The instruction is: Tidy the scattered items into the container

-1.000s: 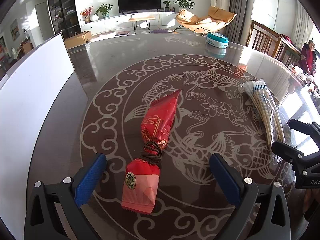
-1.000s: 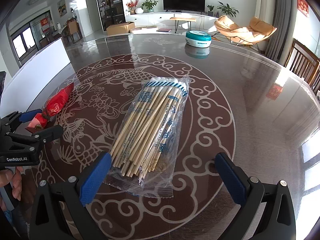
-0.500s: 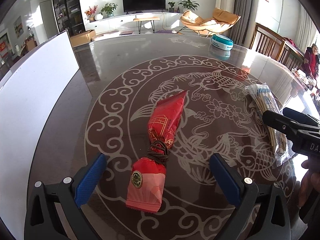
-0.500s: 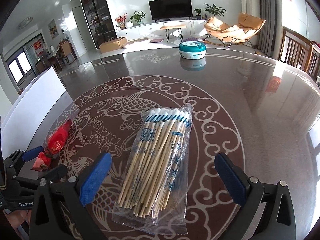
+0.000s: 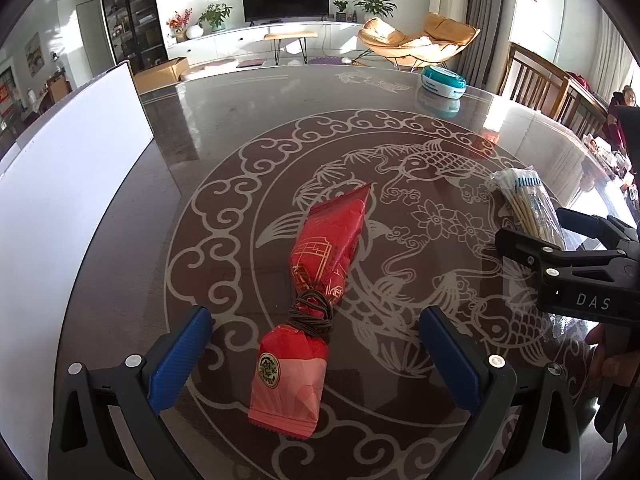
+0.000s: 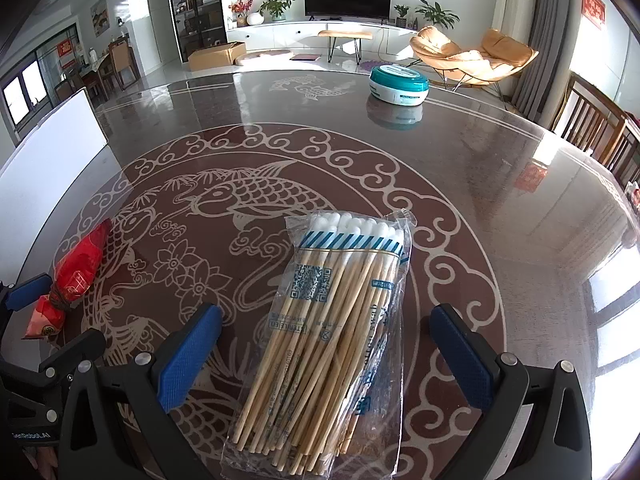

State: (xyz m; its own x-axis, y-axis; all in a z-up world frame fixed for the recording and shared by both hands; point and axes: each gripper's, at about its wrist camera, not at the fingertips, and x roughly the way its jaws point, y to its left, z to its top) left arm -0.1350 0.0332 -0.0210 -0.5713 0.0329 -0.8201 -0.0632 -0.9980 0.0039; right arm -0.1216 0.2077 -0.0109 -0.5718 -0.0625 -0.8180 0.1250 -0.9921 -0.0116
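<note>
A red foil packet (image 5: pixel 316 284) tied with dark cord lies on the patterned table, its pink end between the blue pads of my open left gripper (image 5: pixel 316 344). A clear bag of long wooden cotton swabs (image 6: pixel 324 344) lies lengthwise between the blue pads of my open right gripper (image 6: pixel 324 348). Neither gripper touches its item. The red packet (image 6: pixel 70 280) also shows at the left of the right wrist view, and the swab bag (image 5: pixel 528 204) at the right of the left wrist view. A white container wall (image 5: pixel 60 200) stands along the table's left edge.
A teal and white round tin (image 6: pixel 399 84) sits at the far side of the table. Wooden chairs (image 6: pixel 592 128) line the right edge. A hand (image 5: pixel 612 356) holds the right gripper's black body (image 5: pixel 576 268) at the right of the left wrist view.
The right gripper pulled back, then dropped lower over the swab bag. The left gripper has held almost still over the red packet.
</note>
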